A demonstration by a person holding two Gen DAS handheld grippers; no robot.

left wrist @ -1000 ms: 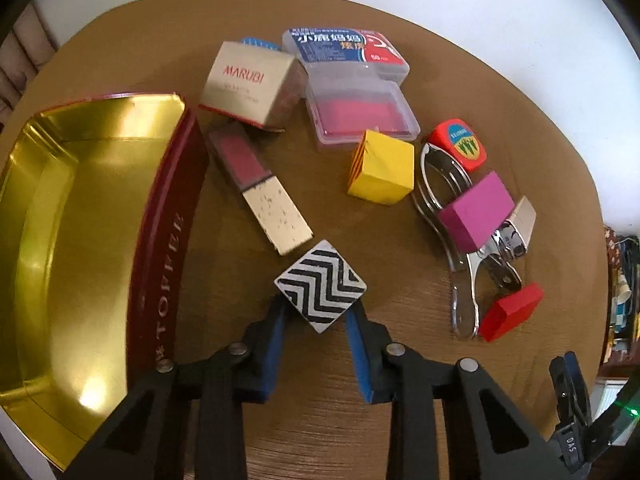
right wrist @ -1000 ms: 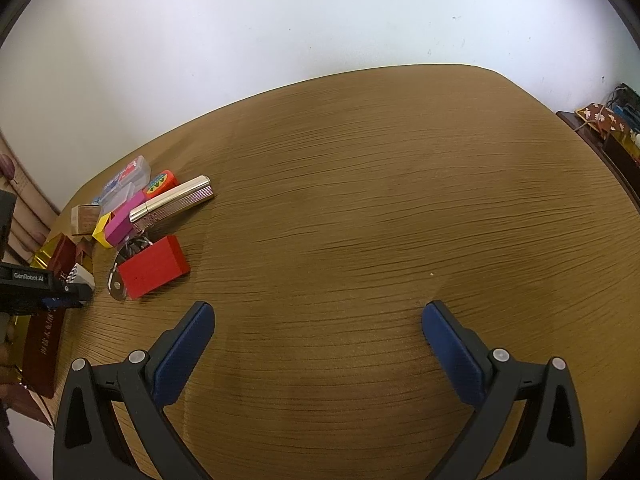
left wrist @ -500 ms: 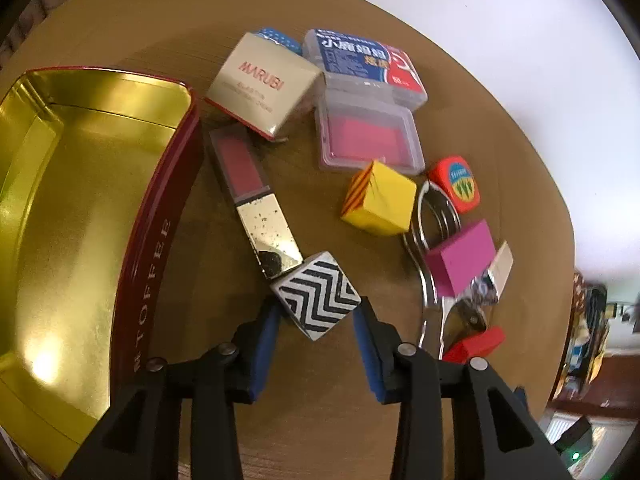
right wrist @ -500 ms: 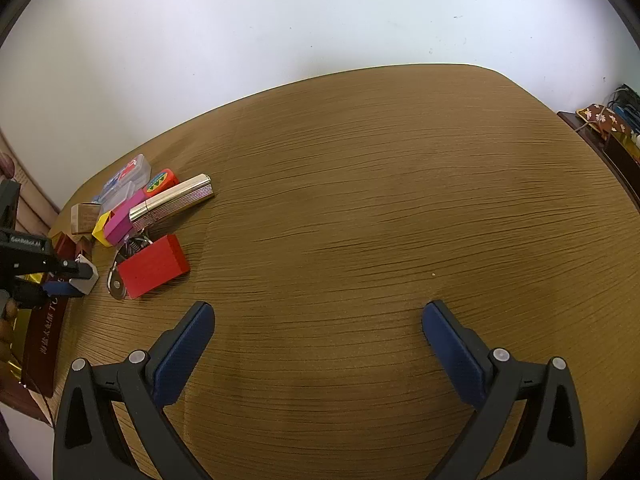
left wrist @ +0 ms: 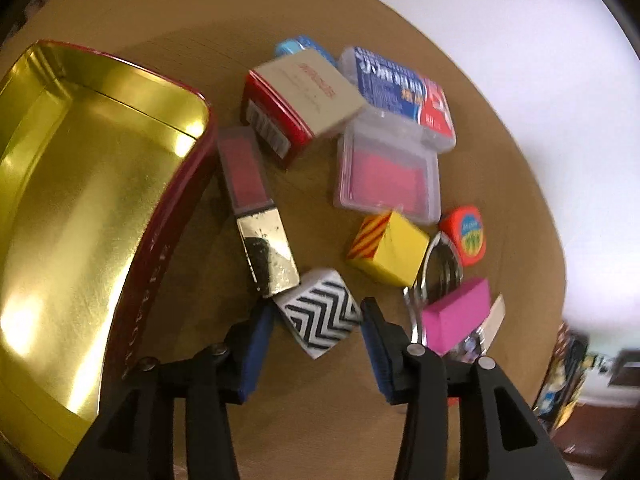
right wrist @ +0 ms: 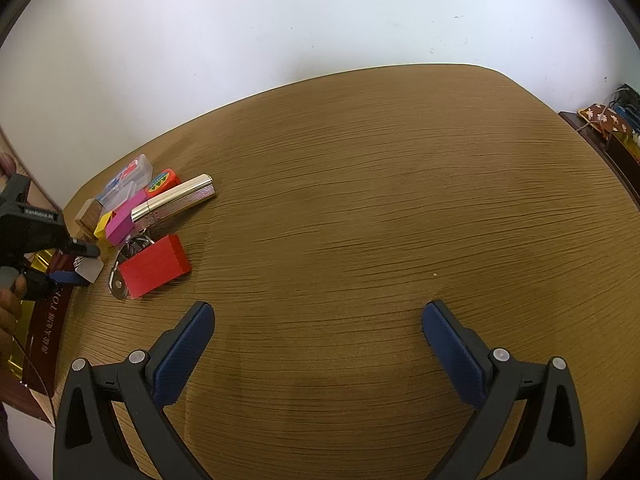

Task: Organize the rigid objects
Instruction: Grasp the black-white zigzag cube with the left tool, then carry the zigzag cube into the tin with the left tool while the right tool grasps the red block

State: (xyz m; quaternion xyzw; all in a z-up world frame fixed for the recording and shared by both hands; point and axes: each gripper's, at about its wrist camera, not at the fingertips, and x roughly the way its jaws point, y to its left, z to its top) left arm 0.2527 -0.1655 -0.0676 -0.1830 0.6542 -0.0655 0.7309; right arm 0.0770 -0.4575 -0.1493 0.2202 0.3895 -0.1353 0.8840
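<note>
My left gripper (left wrist: 318, 320) is shut on a black-and-white zigzag cube (left wrist: 320, 316), held above the wooden table beside the open gold tin (left wrist: 80, 200) with a red wall. The tin sits to the left of the cube. Beyond the cube lie a gold-capped lipstick (left wrist: 258, 216), a yellow block (left wrist: 388, 248) and a pink block (left wrist: 456, 320). My right gripper (right wrist: 318, 344) is open and empty over bare table; the left gripper with the cube (right wrist: 90, 270) shows at its far left.
A beige-and-red box (left wrist: 304, 100), clear plastic cases (left wrist: 388, 168), an orange tape measure (left wrist: 466, 236) and metal clippers (left wrist: 436, 264) crowd the table right of the tin. In the right wrist view a red block (right wrist: 154, 266) and a gold ribbed case (right wrist: 176, 202) lie there too.
My left gripper has lifted the zigzag cube off the table and swung it left, toward the tin. The right gripper has stayed still.
</note>
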